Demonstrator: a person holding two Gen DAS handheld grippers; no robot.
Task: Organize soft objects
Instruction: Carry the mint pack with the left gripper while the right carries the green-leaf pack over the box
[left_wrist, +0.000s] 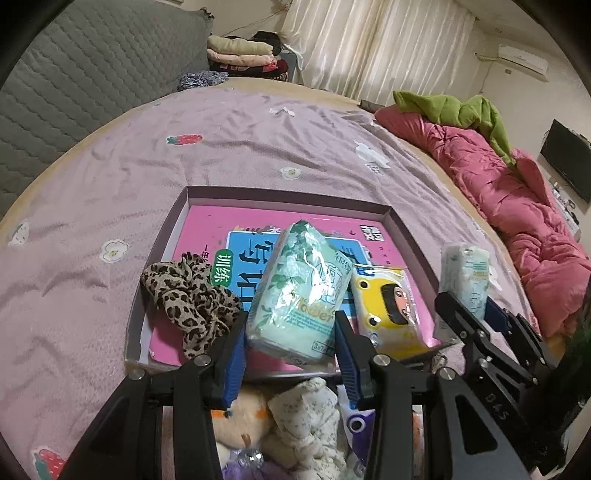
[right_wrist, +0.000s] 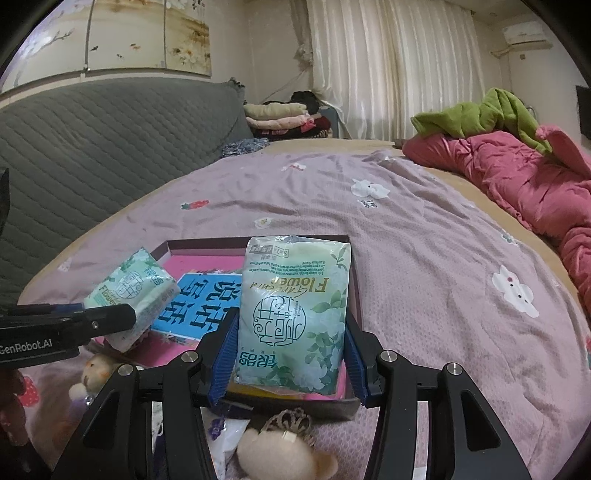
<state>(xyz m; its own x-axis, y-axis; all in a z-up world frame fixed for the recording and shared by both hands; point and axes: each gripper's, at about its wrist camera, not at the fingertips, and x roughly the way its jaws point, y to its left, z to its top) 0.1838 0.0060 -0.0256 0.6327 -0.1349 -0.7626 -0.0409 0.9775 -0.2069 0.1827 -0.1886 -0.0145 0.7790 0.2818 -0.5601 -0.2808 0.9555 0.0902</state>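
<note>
Glossy plastic wraps the tissue pack (right_wrist: 291, 314); the bedsheet (right_wrist: 424, 266) is matt cloth, the tray (left_wrist: 192, 199) smooth cardboard.

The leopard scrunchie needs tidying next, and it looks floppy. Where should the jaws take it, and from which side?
Grip the leopard scrunchie across its bunched middle, coming from above. It lies crumpled in the tray's near-left corner, its loose folds offer no firm edge, and the tray wall blocks a sideways approach.

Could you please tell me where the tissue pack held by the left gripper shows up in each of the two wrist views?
Left wrist view: the left gripper's tissue pack fills the lower centre, clamped between the blue pads.
Right wrist view: the same pack sits at the left, above the black finger coming in from the edge.
Shared landmark: the pink book in the shallow box behind it.
</note>
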